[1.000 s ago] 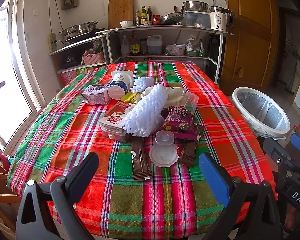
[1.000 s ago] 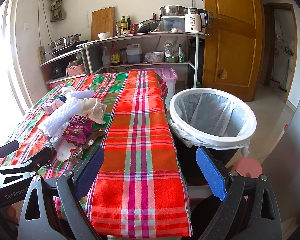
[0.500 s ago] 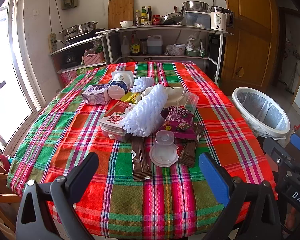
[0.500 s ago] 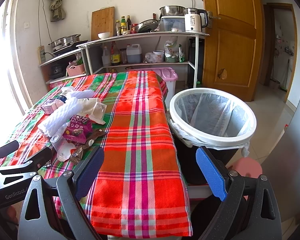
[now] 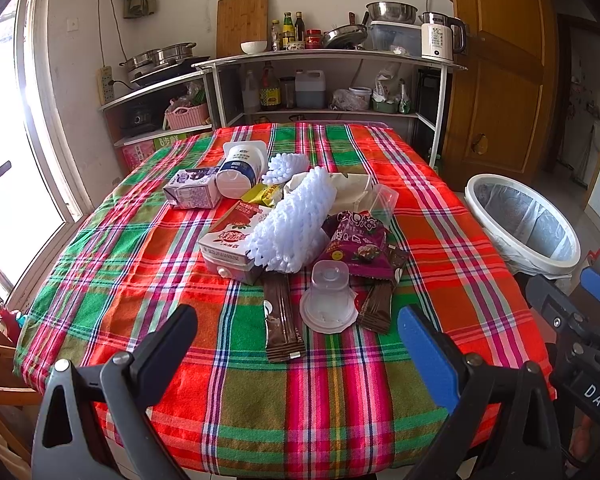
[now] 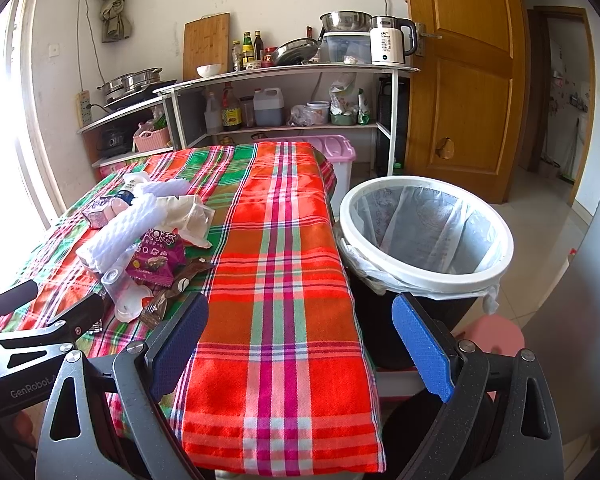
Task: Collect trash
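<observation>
Trash is heaped mid-table on a plaid cloth (image 5: 140, 264): a white foam net (image 5: 292, 224), a purple snack bag (image 5: 358, 246), a clear plastic cup (image 5: 329, 298) on its side, two brown wrappers (image 5: 282, 320), a red-and-white carton (image 5: 230, 240), a purple carton (image 5: 192, 190) and a white bottle (image 5: 240, 168). My left gripper (image 5: 296, 340) hangs open over the near table edge, short of the pile. My right gripper (image 6: 300, 340) is open and empty at the table's right corner. A lined white bin (image 6: 426, 232) stands on the floor right of the table, also seen as the bin (image 5: 524, 224).
Metal shelves (image 5: 320, 56) with pots, bottles and a kettle (image 5: 440, 36) line the back wall. A wooden door (image 6: 460, 80) stands at the right. A pink-lidded box (image 6: 336, 152) sits behind the table, a pink stool (image 6: 496, 336) by the bin. Window at left.
</observation>
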### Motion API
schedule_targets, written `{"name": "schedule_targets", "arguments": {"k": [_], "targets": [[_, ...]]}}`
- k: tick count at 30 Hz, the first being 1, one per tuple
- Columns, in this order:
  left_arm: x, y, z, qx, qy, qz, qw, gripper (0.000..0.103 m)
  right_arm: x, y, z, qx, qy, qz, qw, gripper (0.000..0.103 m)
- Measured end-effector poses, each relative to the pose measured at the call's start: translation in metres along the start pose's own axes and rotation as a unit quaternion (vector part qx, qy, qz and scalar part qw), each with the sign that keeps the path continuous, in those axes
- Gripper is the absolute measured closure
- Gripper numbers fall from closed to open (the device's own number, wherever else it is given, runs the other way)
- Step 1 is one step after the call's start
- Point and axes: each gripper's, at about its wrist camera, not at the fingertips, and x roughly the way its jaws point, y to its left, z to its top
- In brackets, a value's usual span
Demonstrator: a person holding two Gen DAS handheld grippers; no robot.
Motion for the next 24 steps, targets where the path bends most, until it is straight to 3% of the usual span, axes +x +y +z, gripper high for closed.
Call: {"name": "schedule_targets", "arguments": {"k": [15, 24], "targets": [[0.006, 0.006, 0.001, -0.002, 0.004, -0.003, 1.0, 0.001, 0.004, 0.002, -0.001, -0.003, 0.004, 0.002, 1.0, 0.01], [0.024, 0.048, 0.003, -0.059, 0.023, -0.024, 0.9977, 0.001, 0.026, -0.002, 0.008, -0.008, 0.012, 0.044, 0.999, 0.01]]}}
